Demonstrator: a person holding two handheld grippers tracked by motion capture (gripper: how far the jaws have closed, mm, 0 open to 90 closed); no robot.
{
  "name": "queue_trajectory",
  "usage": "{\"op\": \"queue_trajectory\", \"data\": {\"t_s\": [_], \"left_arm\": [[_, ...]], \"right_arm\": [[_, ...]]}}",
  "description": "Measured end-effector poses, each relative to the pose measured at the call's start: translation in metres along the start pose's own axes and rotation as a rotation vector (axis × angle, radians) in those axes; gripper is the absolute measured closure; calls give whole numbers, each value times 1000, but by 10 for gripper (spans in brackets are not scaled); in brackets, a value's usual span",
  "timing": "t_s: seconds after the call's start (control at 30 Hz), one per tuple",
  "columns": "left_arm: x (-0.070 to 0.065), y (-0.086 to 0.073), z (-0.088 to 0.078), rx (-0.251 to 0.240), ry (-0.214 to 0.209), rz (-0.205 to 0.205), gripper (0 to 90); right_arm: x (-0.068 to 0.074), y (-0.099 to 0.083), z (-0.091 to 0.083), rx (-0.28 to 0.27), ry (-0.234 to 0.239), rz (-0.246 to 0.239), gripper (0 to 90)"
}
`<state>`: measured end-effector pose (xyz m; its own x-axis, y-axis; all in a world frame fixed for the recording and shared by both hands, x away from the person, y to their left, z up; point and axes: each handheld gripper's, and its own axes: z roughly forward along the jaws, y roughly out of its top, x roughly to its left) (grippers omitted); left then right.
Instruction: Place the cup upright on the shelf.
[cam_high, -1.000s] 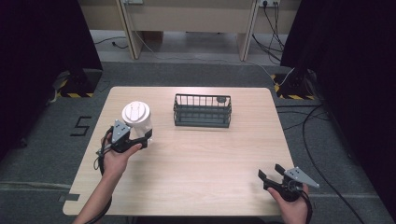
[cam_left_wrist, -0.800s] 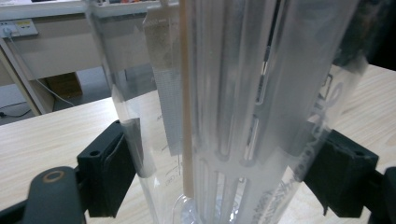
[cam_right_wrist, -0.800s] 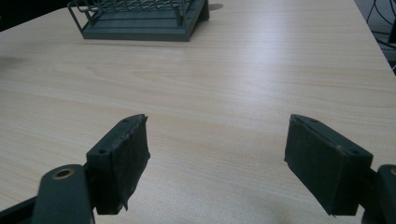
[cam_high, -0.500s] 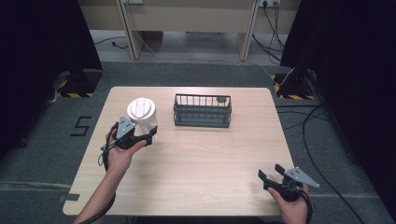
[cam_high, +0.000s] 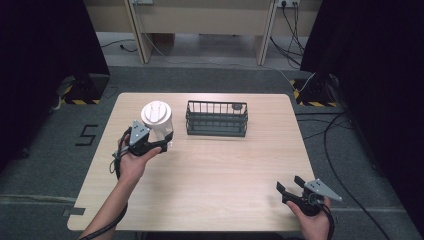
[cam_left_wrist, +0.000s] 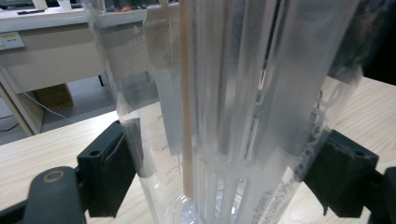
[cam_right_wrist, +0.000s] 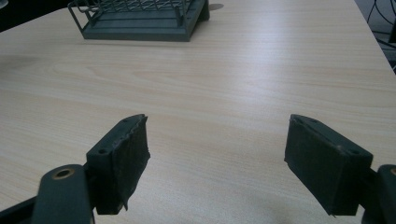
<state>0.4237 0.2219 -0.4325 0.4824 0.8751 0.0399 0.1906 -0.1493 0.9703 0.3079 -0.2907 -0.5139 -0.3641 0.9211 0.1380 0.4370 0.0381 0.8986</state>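
Note:
A clear ribbed plastic container (cam_high: 158, 122) with a white lid stands upright at the table's left, just left of the basket. My left gripper (cam_high: 159, 142) is shut on the container's lower body. In the left gripper view the container (cam_left_wrist: 233, 102) rises close between the two black pads (cam_left_wrist: 109, 172), one pressed against each side. I cannot tell if its base touches the table. My right gripper (cam_high: 290, 186) rests near the front right corner of the table, open with nothing between its jaws. In the right gripper view my right gripper (cam_right_wrist: 217, 158) frames bare wood between its wide-apart pads.
A dark wire basket (cam_high: 217, 119) sits at the back middle of the light wooden table (cam_high: 225, 165), and it shows far off as the basket (cam_right_wrist: 140, 18) in the right gripper view. Desks and cables lie beyond the table on the grey floor.
My left gripper has carried the container to the right and slightly farther back, closer to the basket. The right gripper has stayed in place.

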Motion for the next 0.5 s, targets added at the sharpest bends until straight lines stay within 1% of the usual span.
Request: {"op": "queue_trajectory", "data": {"t_s": [0.17, 0.5], "left_arm": [[-3, 3, 5, 1, -8, 7, 180], [-8, 9, 13, -7, -19, 6, 180]], "right_arm": [[0, 0, 0, 0, 0, 0, 221], [0, 0, 0, -1, 2, -2, 221]]}}
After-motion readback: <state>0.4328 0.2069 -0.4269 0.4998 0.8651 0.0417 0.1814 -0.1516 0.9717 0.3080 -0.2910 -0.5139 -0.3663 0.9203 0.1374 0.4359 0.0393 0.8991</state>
